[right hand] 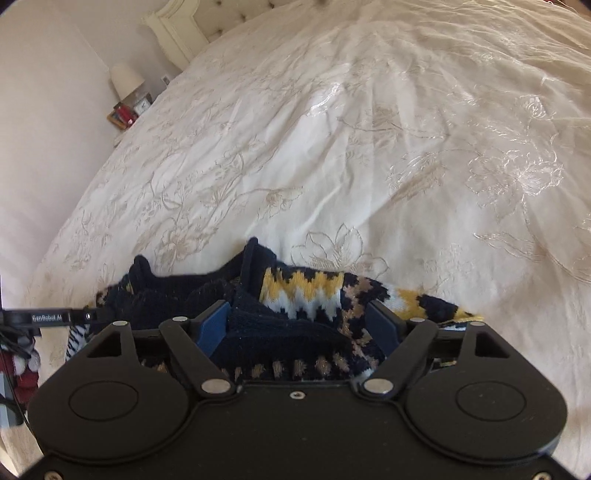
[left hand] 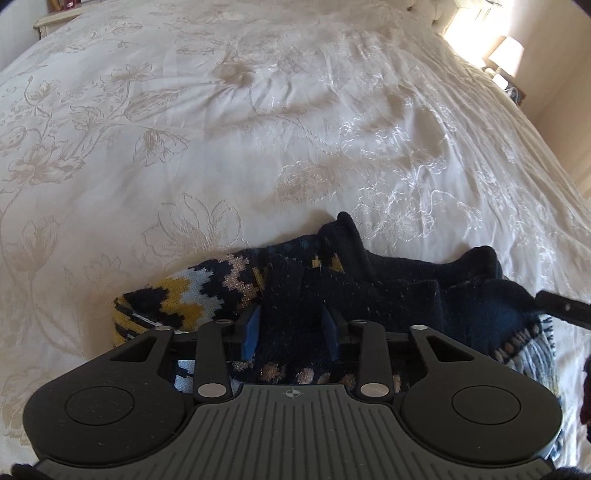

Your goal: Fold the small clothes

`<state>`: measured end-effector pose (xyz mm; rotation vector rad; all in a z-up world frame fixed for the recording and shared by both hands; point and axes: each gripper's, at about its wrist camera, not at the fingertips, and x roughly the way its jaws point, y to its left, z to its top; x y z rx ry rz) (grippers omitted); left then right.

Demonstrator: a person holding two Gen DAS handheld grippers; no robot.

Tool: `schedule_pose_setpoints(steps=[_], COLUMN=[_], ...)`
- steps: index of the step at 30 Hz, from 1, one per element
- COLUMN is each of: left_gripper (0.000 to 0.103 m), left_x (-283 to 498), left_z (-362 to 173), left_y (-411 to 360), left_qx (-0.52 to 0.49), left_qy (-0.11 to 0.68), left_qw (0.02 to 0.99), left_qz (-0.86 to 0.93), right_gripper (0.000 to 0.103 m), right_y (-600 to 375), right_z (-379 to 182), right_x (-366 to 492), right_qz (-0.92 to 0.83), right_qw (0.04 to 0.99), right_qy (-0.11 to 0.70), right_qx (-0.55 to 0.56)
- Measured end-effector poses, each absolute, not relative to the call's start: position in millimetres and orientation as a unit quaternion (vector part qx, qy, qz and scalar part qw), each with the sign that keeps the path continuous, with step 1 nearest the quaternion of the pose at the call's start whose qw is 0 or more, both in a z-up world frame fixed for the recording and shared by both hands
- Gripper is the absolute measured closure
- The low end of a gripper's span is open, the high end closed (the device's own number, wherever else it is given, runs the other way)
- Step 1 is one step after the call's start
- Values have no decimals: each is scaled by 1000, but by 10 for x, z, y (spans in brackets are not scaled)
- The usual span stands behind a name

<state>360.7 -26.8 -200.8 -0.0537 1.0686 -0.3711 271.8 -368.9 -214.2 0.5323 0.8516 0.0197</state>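
Observation:
A small navy knitted garment (left hand: 369, 291) with yellow, white and tan zigzag bands lies bunched on the cream bedspread (left hand: 258, 129). My left gripper (left hand: 291, 325) has its blue pads partly closed around a thick fold of the navy knit. In the right wrist view the same garment (right hand: 303, 295) fills the space between the blue pads of my right gripper (right hand: 299, 325), whose jaws stand wide with the knit bunched between them. The tip of the other gripper shows at the right edge (left hand: 561, 308) and at the left edge (right hand: 48, 316).
The embroidered bedspread (right hand: 369, 147) stretches far ahead in both views. A bedside table with a lamp (right hand: 127, 79) stands by the wall at left, beside the tufted headboard (right hand: 229, 18). Another lamp (left hand: 506, 55) stands at the far right. Red fabric (right hand: 26, 373) shows at the left edge.

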Motion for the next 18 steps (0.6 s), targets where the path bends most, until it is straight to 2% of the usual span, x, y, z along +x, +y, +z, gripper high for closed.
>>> schedule_pose_setpoints(steps=[4, 9, 15, 16, 17, 18], left_gripper=[88, 93, 94, 94, 96, 98], left_x=[3590, 3570, 3548, 3544, 3536, 3528], left_z=[-1996, -1978, -1965, -1962, -1960, -1956], left_y=[-260, -220, -226, -226, -225, -226], left_qx=[-20, -33, -33, -34, -35, -35], left_qy=[498, 488, 481, 480, 480, 479], left_qw=[850, 856, 860, 861, 861, 862], left_qz=[-174, -167, -164, -163, -163, -161], right_gripper=[21, 16, 18, 26, 39, 45], right_y=[-3789, -3828, -3610, -3565, -3515, -3466], right_z=[-2054, -2006, -2135, -2153, -2176, -2201], right_x=[2666, 2608, 2724, 2750, 2782, 2812], right_qz=[-17, -26, 20, 27, 32, 31], right_qw=[884, 890, 887, 886, 884, 882], right_qy=[378, 368, 417, 424, 435, 445], right_qx=[276, 267, 197, 184, 168, 150])
